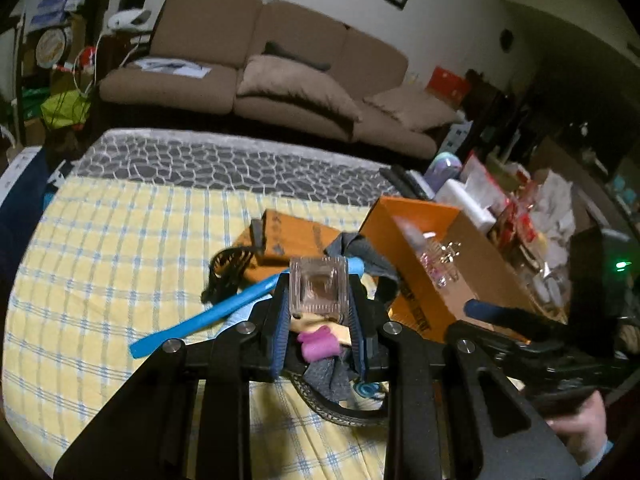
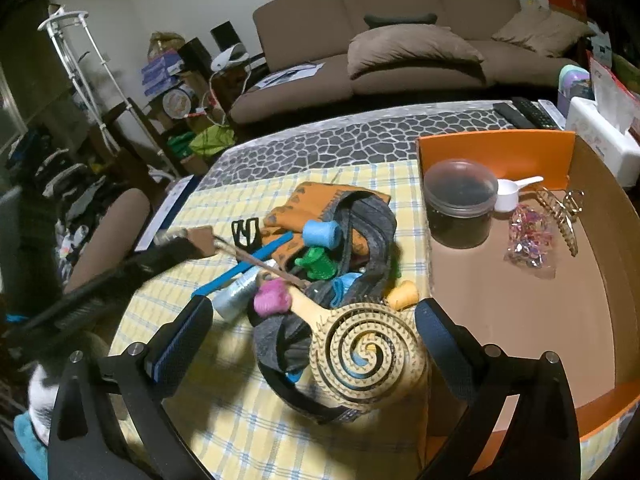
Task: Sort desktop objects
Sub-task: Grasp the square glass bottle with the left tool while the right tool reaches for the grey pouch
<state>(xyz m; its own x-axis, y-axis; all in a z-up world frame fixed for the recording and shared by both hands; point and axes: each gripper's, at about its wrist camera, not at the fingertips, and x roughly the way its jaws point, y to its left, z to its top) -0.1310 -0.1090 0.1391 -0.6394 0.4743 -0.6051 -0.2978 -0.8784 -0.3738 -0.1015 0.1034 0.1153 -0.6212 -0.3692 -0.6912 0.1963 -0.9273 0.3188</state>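
Left gripper (image 1: 318, 308): clenched on a small clear plastic box (image 1: 319, 289), held between the blue pads above the pile. In the right wrist view the same gripper (image 2: 188, 240) shows blurred at the left side, with a brownish block and a thin stick at its tip; details there cannot be told.

Right gripper (image 2: 314, 334): released, jaws wide apart, nothing between the pads. It hovers over the near edge of the tabletop, a spiral wooden hairbrush (image 2: 366, 354) lying below the gap.

Pile at the middle of the yellow checked cloth (image 2: 248, 432):
- grey headband (image 2: 372, 216) looped around the heap
- orange patterned cloth (image 2: 316, 204) at the far side
- blue flat stick (image 2: 244, 270) pointing toward the left edge
- thread spools: light blue (image 2: 322, 234), green (image 2: 316, 264), pink (image 2: 272, 300), silver (image 2: 236, 292), orange-yellow (image 2: 404, 294)
- black clip (image 2: 245, 232) just beside the stick

Orange box (image 2: 496, 152) at the right edge of the tabletop, open. Inside:
- lidded dark jar (image 2: 460, 204) in the far left corner
- white scoop (image 2: 514, 192) touching the jar
- gold claw hair clip (image 2: 560, 212)
- bag of coloured bits (image 2: 530, 236) near the clip

Far edge, beyond the cloth: grey pebble-pattern table surface (image 2: 360, 136).
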